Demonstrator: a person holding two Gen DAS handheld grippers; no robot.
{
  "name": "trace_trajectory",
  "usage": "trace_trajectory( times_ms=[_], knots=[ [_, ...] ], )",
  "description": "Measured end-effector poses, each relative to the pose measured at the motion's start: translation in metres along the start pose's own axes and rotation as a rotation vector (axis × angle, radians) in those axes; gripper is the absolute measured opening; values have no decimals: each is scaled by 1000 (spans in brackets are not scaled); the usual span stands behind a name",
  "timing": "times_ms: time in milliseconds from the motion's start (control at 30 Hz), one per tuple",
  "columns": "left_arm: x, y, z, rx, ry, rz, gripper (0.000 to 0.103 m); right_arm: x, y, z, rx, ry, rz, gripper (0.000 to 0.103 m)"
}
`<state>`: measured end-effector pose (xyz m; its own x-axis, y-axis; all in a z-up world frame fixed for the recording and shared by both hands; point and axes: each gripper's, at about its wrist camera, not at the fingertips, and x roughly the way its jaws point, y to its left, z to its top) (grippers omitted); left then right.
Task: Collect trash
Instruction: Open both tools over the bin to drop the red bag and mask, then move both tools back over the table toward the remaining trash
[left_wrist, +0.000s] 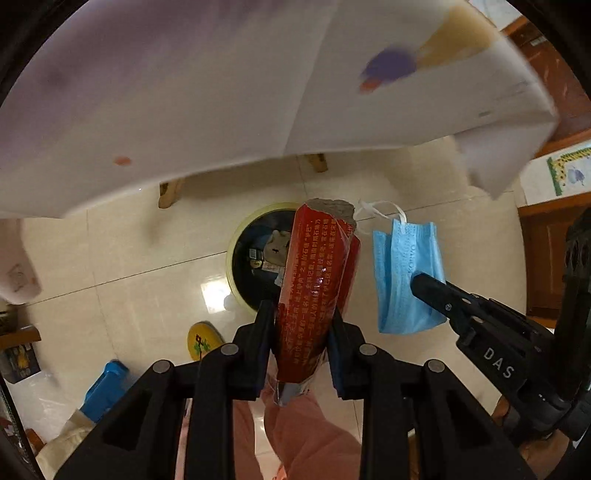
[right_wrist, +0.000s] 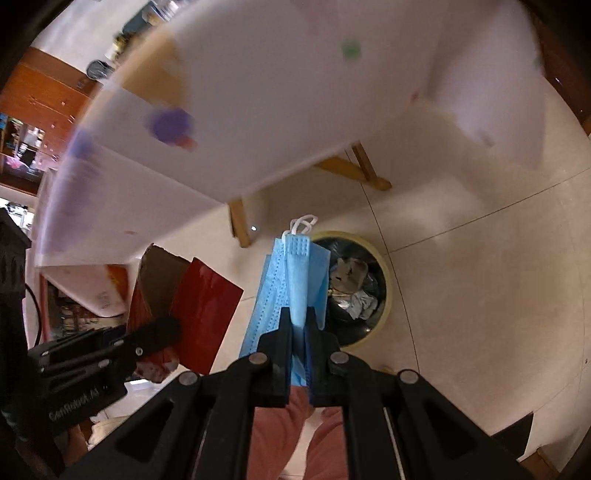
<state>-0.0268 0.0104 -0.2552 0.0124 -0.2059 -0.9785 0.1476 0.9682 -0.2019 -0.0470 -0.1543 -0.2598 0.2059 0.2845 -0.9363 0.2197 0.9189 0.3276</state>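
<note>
The red wrapper (left_wrist: 314, 291) stood clamped between the left gripper (left_wrist: 301, 325) jaws, above the yellow-rimmed bin (left_wrist: 236, 254). Only the right wrist view showed the blue mask (right_wrist: 291, 288) pinched in the right gripper (right_wrist: 298, 325), crumpled trash below.

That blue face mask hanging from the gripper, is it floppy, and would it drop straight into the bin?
Probably floppy: the mask hangs folded and limp from the right gripper, ear loops dangling. It looks thin and light, so it may flutter rather than fall straight. The bin lies below it, so release should likely work.
</note>
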Motion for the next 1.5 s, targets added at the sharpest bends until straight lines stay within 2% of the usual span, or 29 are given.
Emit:
trace_trajectory(
  times_ms=[67,100,133,233,333,433,733,1100,1367,1500],
  knots=[
    [29,6,4,-7,-6,0,28,33,-8,3,6,21,-2,6],
    [39,9,6,-13,-6,-4,31,44,-11,4,10,25,1,8],
    [51,12,8,-23,-4,-13,38,60,-15,6,16,34,-6,10],
    [87,22,12,-47,17,-8,46,101,-24,11,31,73,-37,10],
    [107,28,14,-54,38,14,46,126,-30,14,49,108,-41,13],
    [119,30,15,-52,44,34,46,135,-29,15,46,119,-57,15],
    [106,42,13,-49,25,27,51,118,-20,13,44,110,-56,16],
    [66,50,7,-91,8,-5,51,79,-20,3,87,86,-40,16],
    [4,44,-3,-109,-10,1,51,19,-1,-1,64,65,-11,16],
    [-45,35,-4,-91,-46,12,51,-25,14,0,41,39,18,16]
  ],
)
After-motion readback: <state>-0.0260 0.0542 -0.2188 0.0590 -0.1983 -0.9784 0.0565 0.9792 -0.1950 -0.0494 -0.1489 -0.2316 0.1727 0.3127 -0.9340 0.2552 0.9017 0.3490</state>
